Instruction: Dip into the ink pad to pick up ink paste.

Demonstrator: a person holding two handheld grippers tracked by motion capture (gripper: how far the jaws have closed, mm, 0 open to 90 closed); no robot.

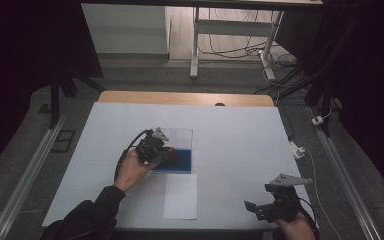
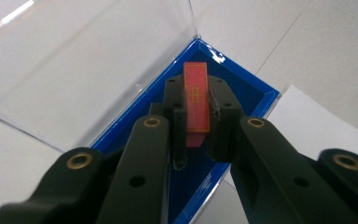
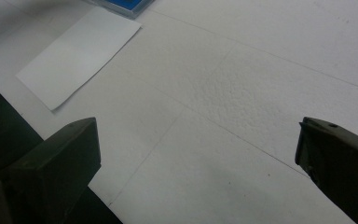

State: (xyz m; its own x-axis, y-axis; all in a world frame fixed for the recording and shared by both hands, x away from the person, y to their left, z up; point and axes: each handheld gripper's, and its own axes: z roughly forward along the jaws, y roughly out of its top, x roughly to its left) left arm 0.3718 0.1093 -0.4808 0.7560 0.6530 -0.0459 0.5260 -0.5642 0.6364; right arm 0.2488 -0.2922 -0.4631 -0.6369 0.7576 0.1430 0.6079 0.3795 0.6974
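Jaws of the left gripper [image 2: 196,123] pinch a thin red card [image 2: 196,100] by its flat faces above the blue case [image 2: 256,93] mid-table. It looks light, stiff and probably brittle, best held by its edges; the right gripper [image 3: 198,154] gapes empty near the table's front right corner.

The chip [image 2: 196,98] is a thin red plate, smooth, with fine gold lines. The tray [image 2: 256,95] is glossy blue plastic; its lid [image 2: 88,60] is clear, shiny plastic. The left gripper [image 2: 196,123] is matt black plastic with brass-looking rivets. The table cover [image 3: 261,79] looks matt white, faintly pebbled. The sheet [image 3: 77,53] is smooth white paper.
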